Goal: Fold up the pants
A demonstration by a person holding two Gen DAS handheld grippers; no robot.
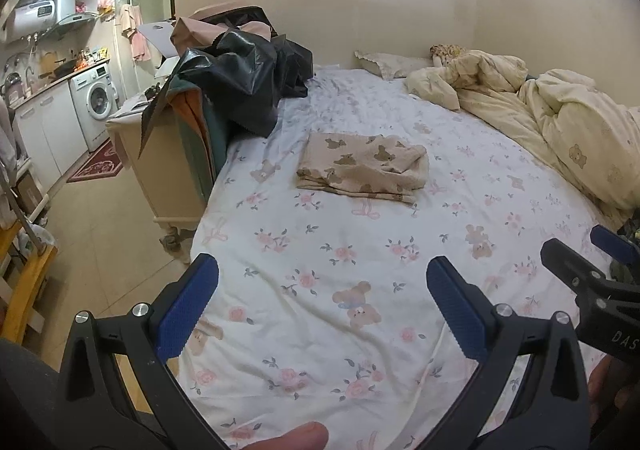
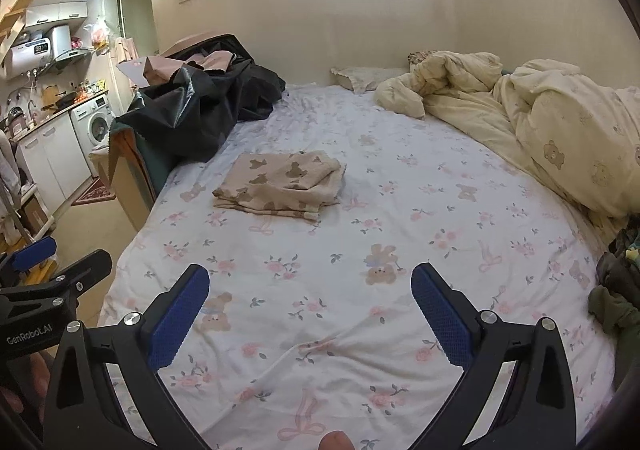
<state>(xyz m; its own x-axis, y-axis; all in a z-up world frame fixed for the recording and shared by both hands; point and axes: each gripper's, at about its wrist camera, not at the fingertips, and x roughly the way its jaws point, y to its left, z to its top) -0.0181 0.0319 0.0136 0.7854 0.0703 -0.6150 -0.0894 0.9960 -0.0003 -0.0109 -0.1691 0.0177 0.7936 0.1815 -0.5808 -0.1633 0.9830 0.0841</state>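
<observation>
At far left a washing machine (image 1: pixel 97 101) sits under the kitchen counter, and beside the bed (image 1: pixel 360 250) an open suitcase (image 2: pixel 208 49) holds dark and pink fabric. The folded bear-print pants (image 1: pixel 362 165) lie mid-bed, well apart from both tools. The left gripper (image 1: pixel 322 306), marked "GenRobot.AI", and the right gripper (image 2: pixel 310 316) hover with jaws spread wide, holding nothing; a cream duvet (image 2: pixel 560 129) is bunched at right.

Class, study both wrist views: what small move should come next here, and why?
Probably none on the folded beige bear-print pants: they already lie in a neat stack on the floral bedsheet. Both the left gripper and the right gripper hang open and empty, so drawing them back seems sensible.
</observation>
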